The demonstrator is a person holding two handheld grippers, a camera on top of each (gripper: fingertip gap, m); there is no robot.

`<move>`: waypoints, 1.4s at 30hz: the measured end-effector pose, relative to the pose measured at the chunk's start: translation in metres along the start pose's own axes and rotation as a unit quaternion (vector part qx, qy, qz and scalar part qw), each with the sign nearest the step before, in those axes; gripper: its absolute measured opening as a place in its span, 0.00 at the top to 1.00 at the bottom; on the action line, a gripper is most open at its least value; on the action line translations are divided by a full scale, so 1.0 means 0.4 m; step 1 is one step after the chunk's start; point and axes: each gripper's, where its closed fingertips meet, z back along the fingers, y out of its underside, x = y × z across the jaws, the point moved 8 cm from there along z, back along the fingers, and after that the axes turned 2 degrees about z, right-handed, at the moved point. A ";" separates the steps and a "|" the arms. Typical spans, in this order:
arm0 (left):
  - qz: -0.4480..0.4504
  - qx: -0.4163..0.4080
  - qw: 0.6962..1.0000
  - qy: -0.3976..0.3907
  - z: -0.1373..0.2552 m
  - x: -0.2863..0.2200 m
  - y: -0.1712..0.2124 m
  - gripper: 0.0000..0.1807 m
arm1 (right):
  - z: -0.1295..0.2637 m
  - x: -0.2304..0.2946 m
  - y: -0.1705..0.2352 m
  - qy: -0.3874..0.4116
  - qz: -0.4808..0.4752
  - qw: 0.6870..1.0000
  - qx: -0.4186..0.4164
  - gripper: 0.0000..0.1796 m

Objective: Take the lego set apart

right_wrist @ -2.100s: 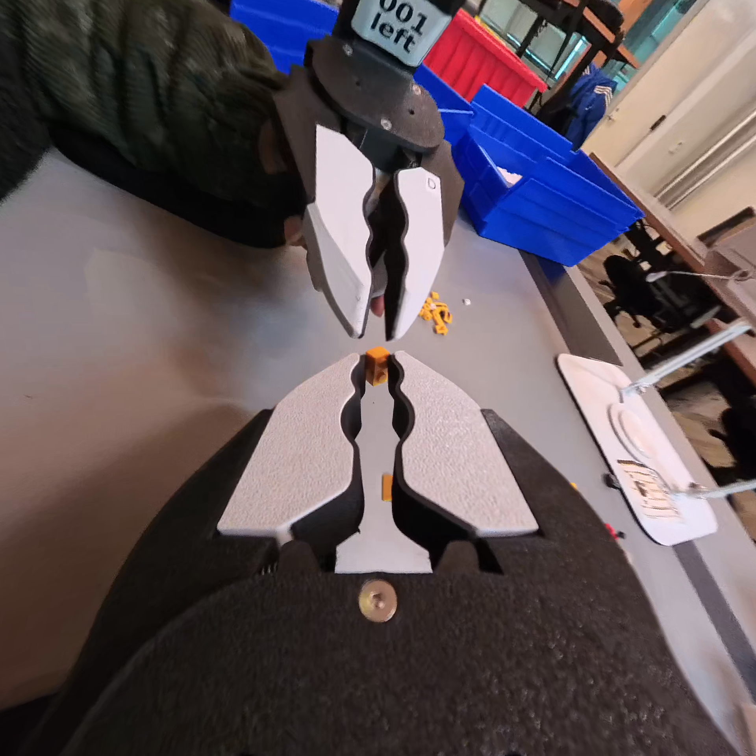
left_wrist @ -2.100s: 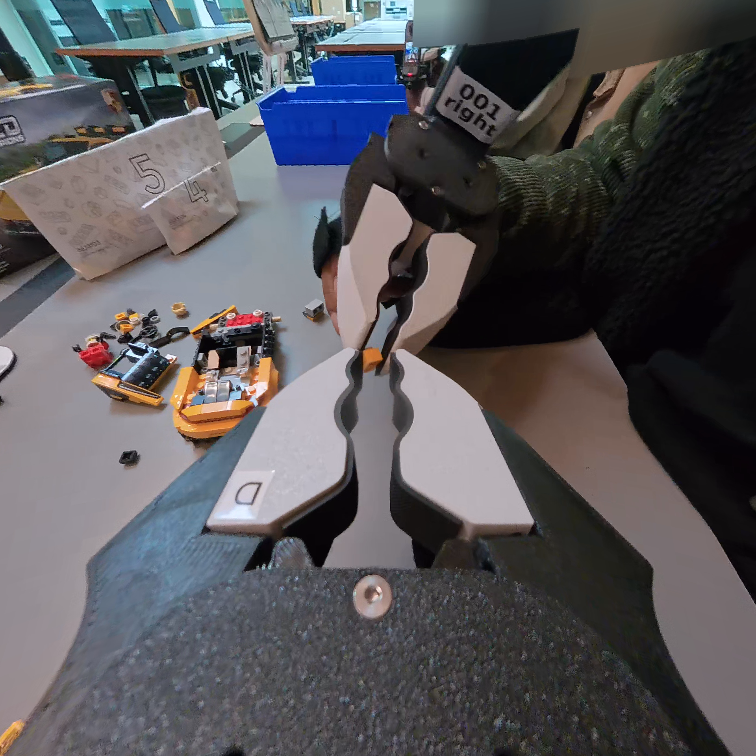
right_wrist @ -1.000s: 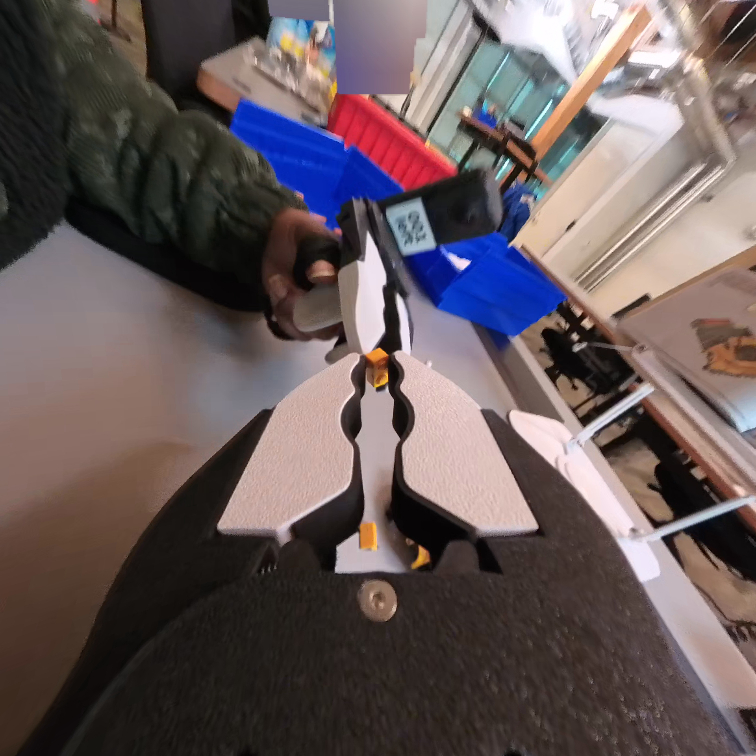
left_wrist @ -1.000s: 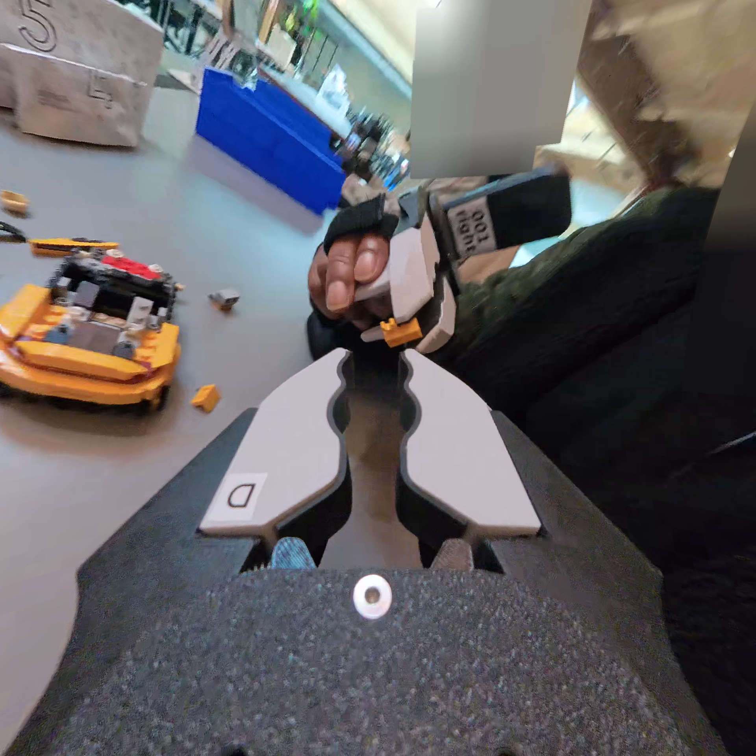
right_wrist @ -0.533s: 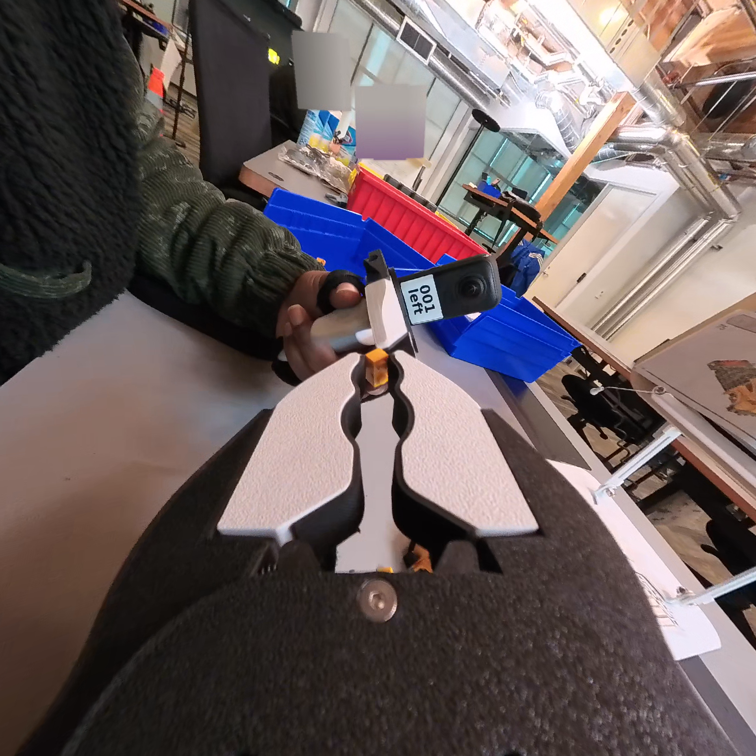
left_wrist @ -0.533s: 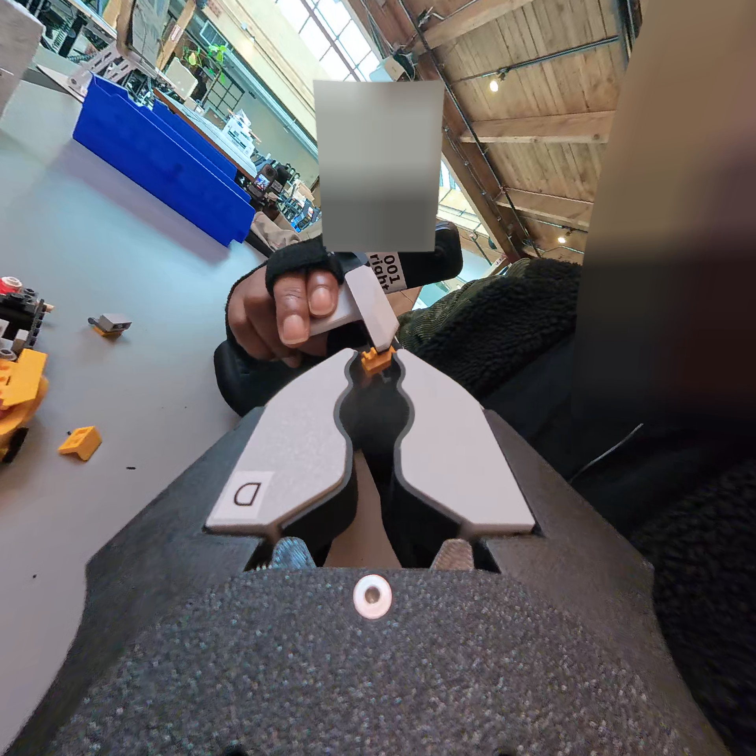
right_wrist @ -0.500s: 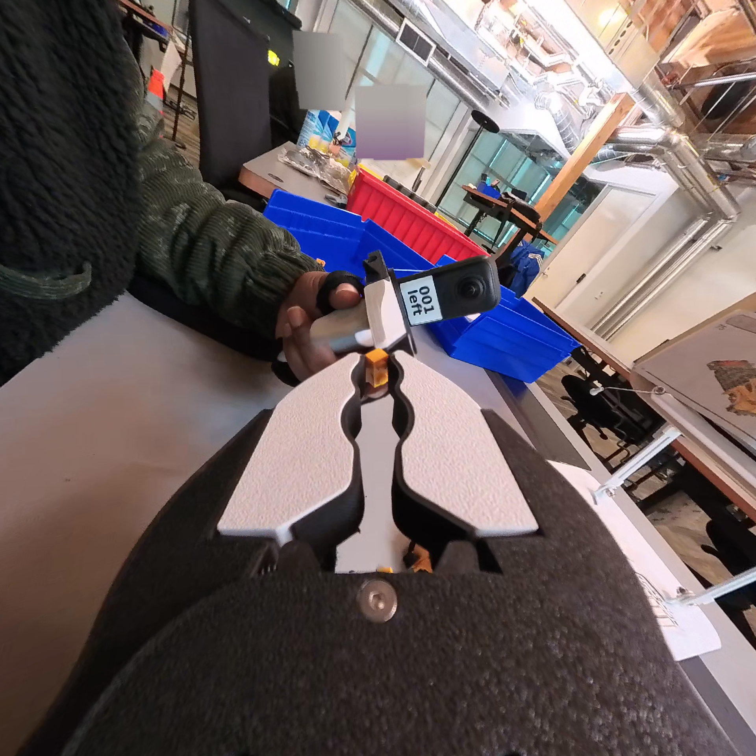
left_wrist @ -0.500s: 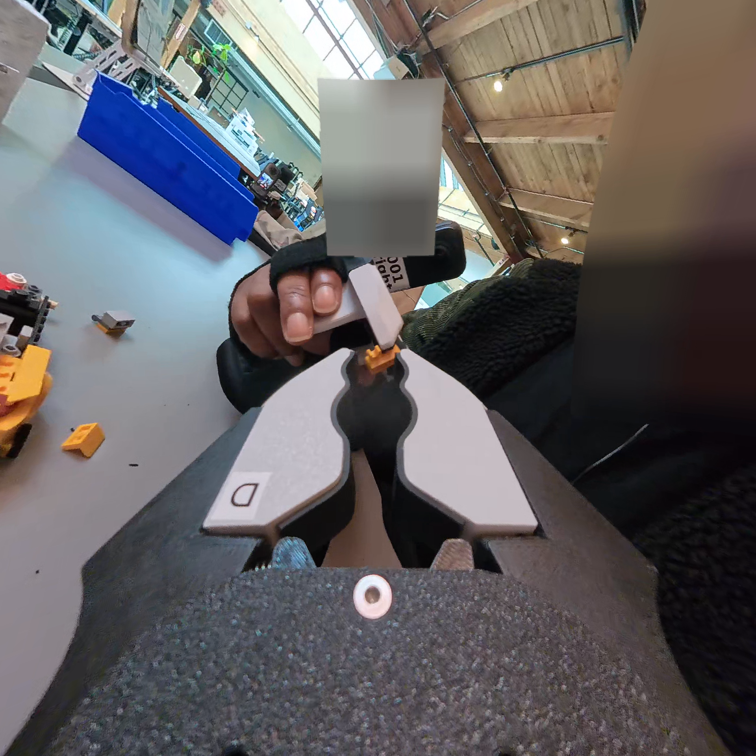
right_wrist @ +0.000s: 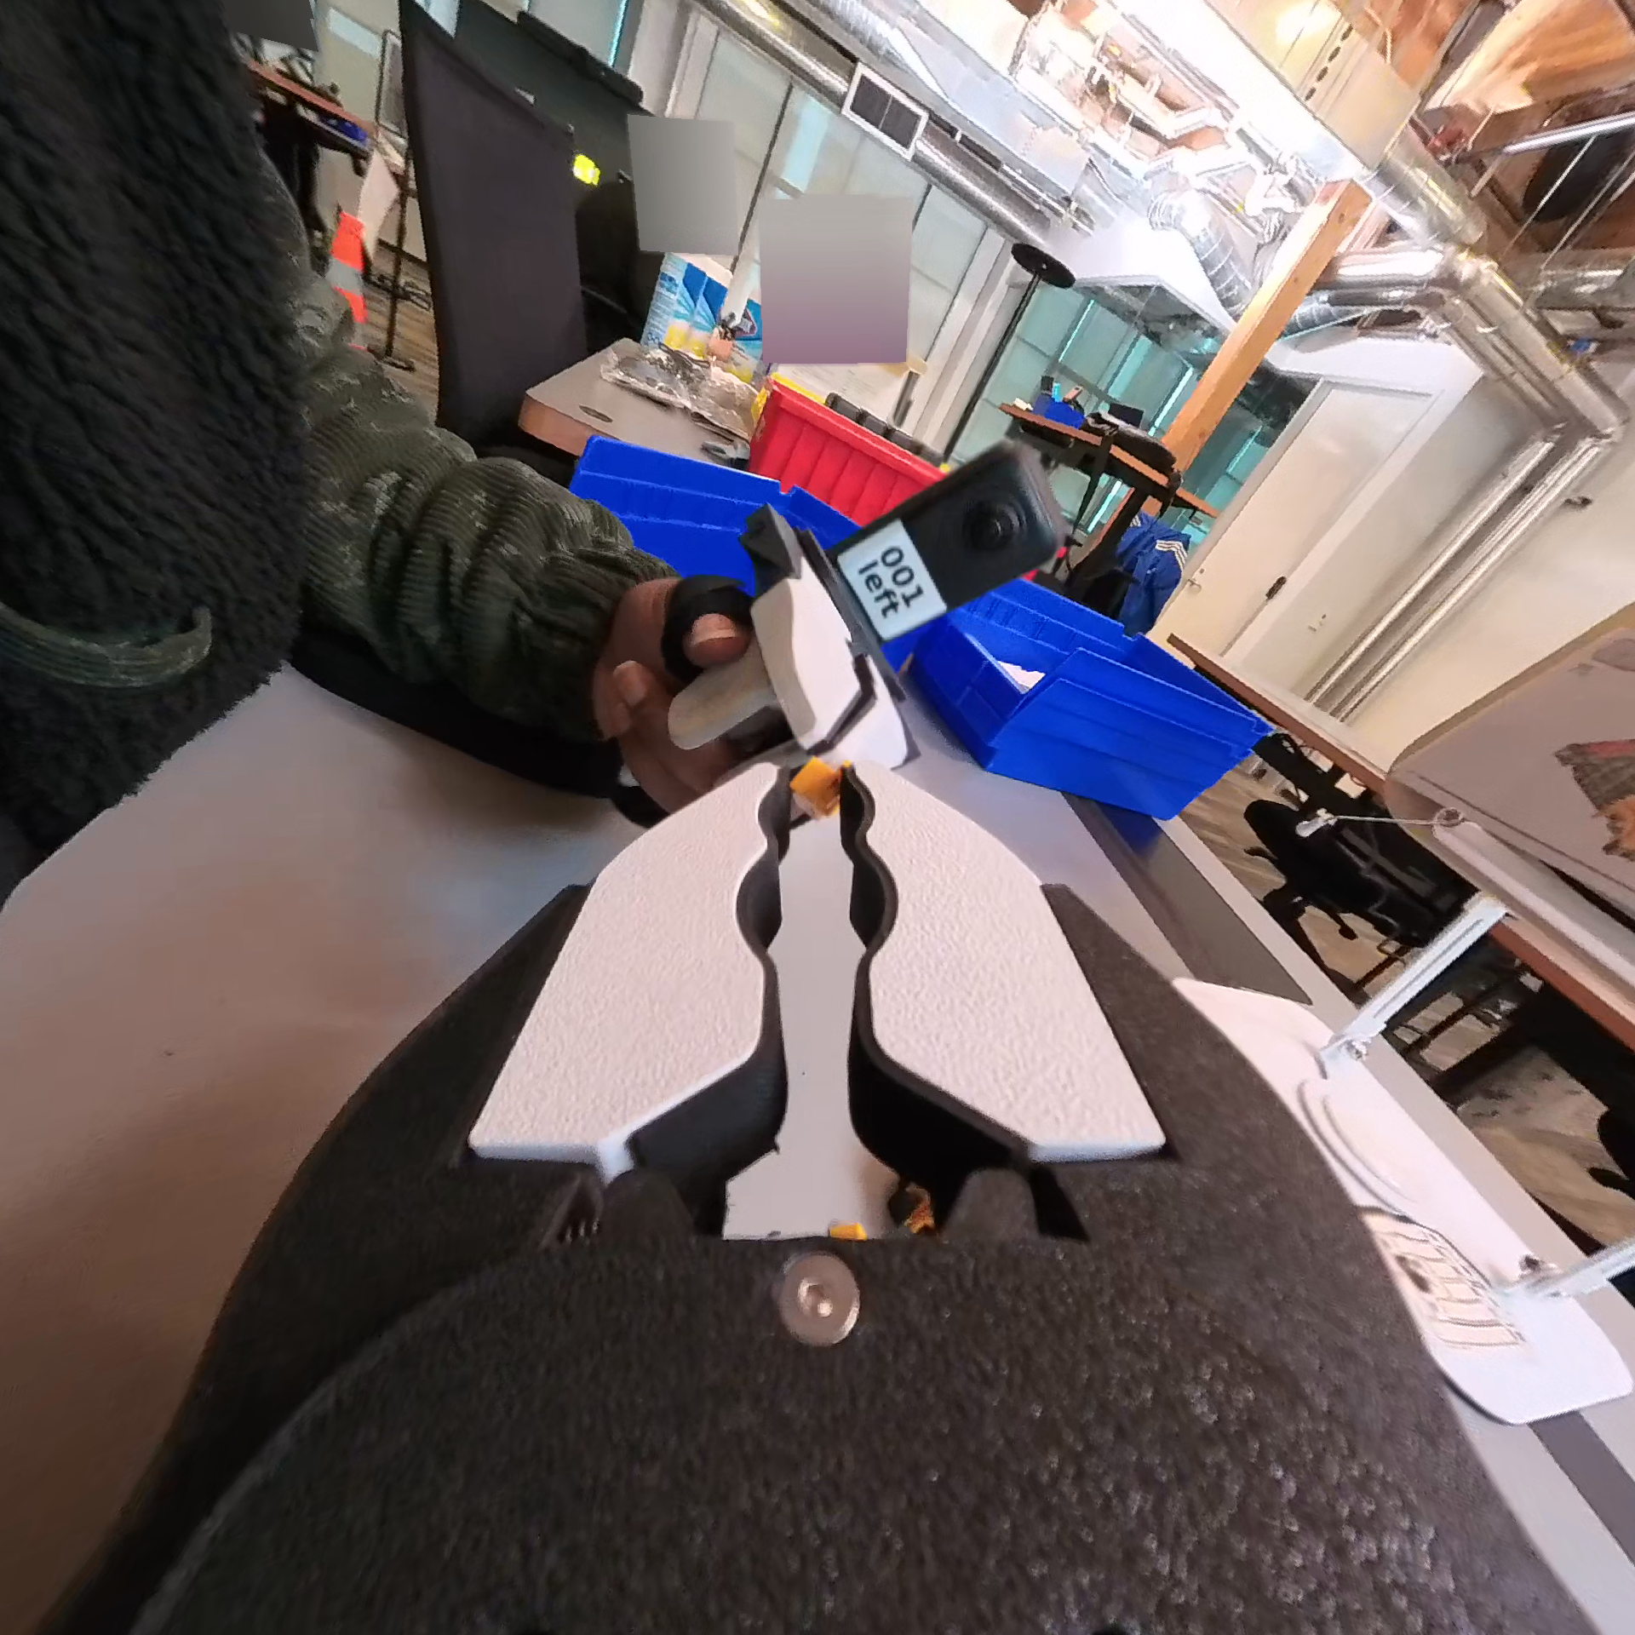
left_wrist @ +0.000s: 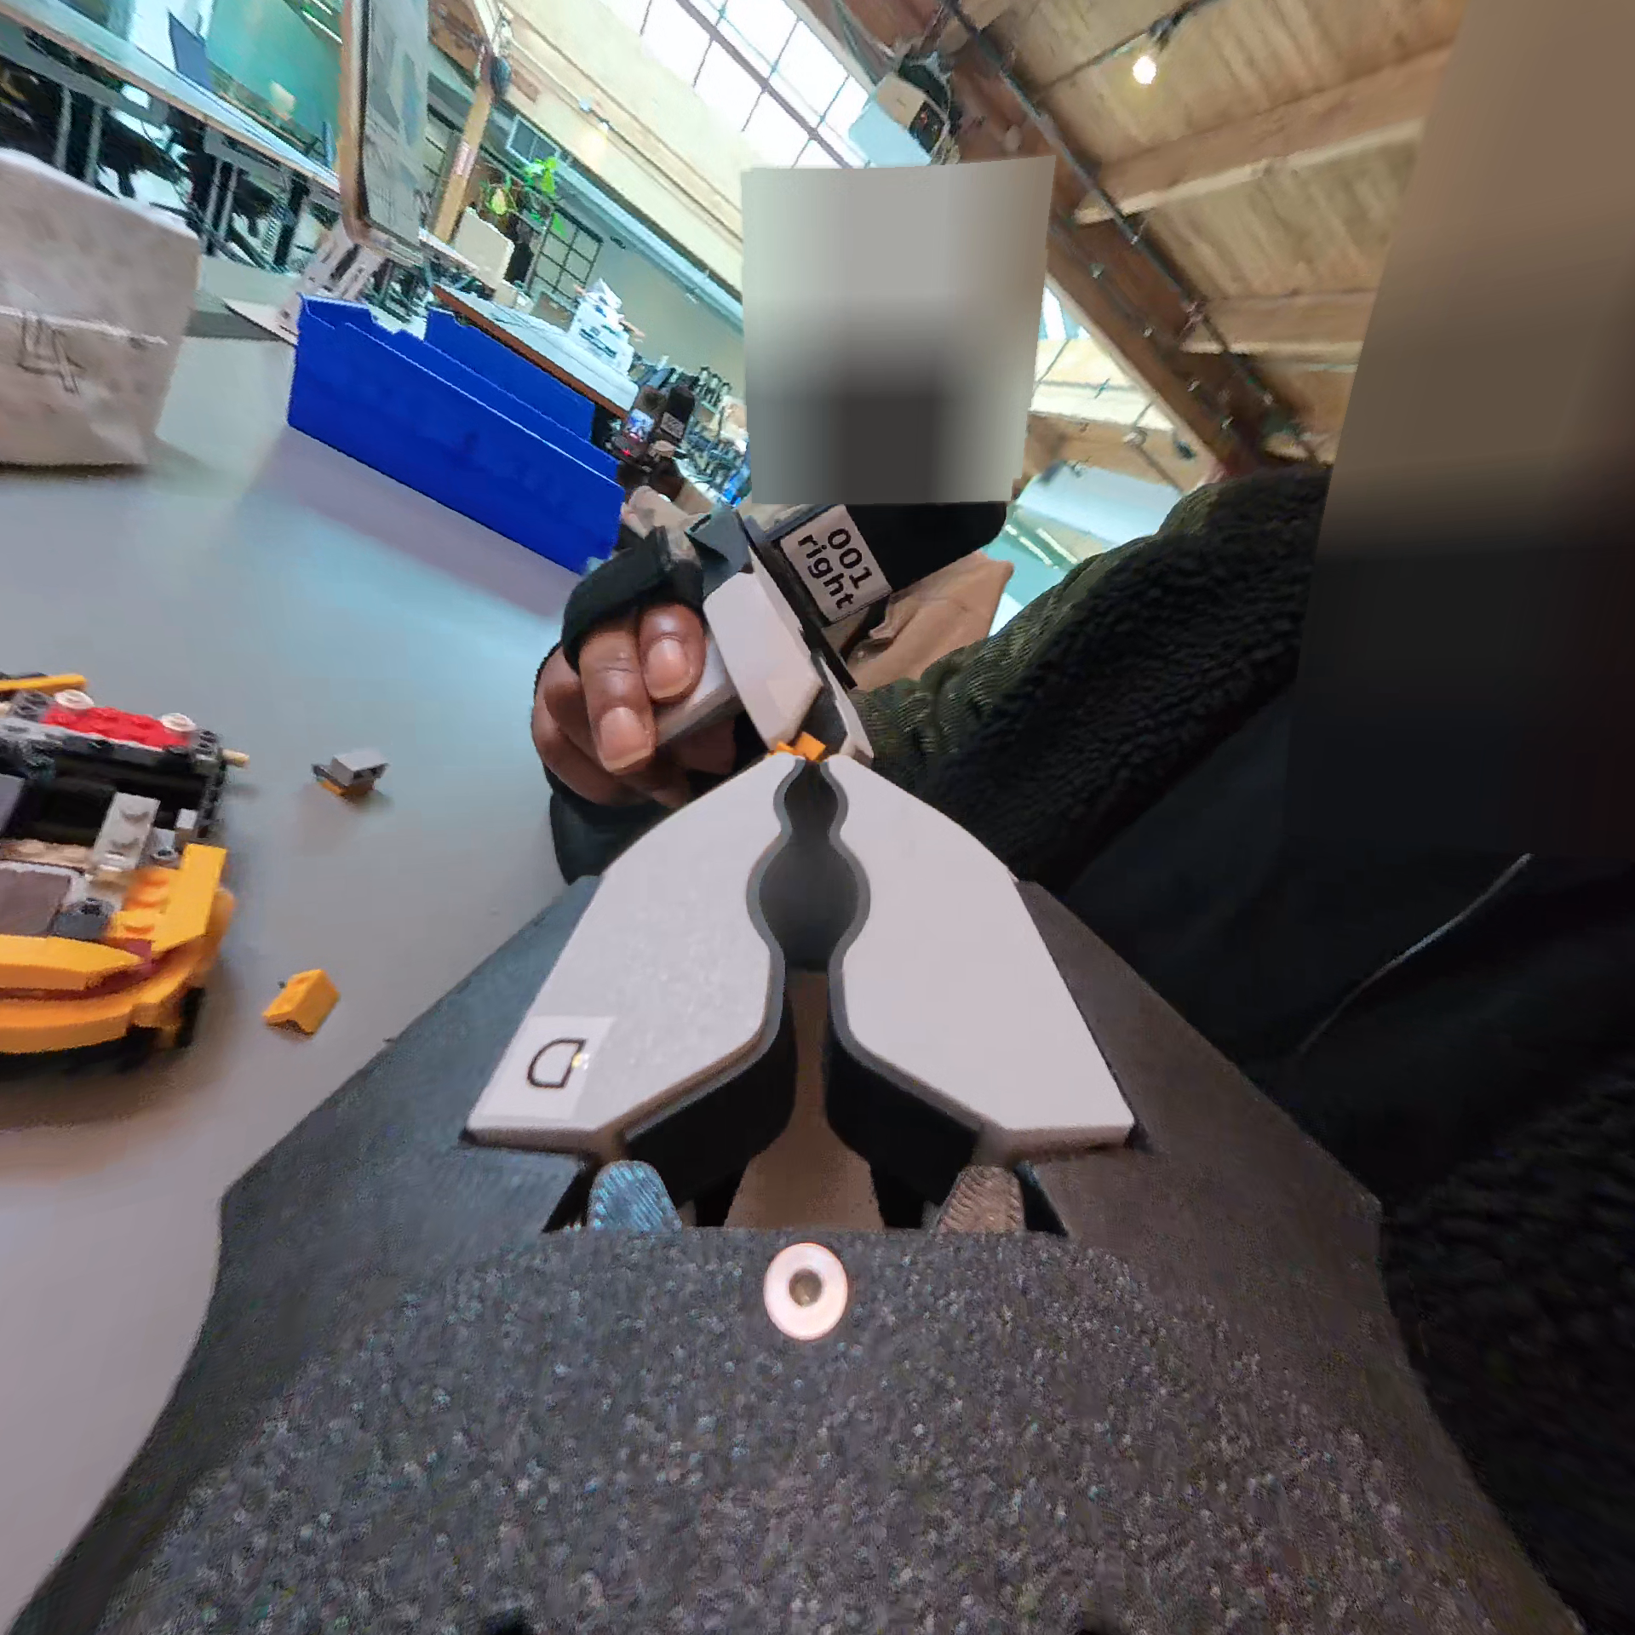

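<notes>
Two tongs close on one tiny orange brick, held in the air above the grey counter (left_wrist: 372,619).

Right tongs (right_wrist: 816,790) pinch the small orange Lego piece (right_wrist: 814,786) at their tips; left tongs (left_wrist: 807,771), drawn nearly shut, bite its other end, the piece (left_wrist: 801,748) just showing between them. Hard, light and slick, it likely needs a firm pinch on its flat sides and a twist apart. The half-stripped orange car (left_wrist: 97,894) sits well off on the counter with a loose orange wedge (left_wrist: 303,1001) and a grey bit (left_wrist: 352,768).
</notes>
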 end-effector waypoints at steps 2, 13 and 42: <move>-0.012 0.009 1.000 -0.006 -0.003 -0.004 0.001 1.00 | 0.000 -0.001 0.001 -0.004 -0.009 1.000 -0.003 0.95; -0.018 0.013 1.000 -0.002 -0.006 0.002 0.009 0.98 | 0.005 -0.009 -0.003 -0.046 -0.083 0.995 -0.038 0.95; -0.068 -0.015 0.961 -0.268 0.001 0.043 -0.007 0.98 | -0.037 -0.055 0.057 0.120 -0.099 0.971 0.182 0.84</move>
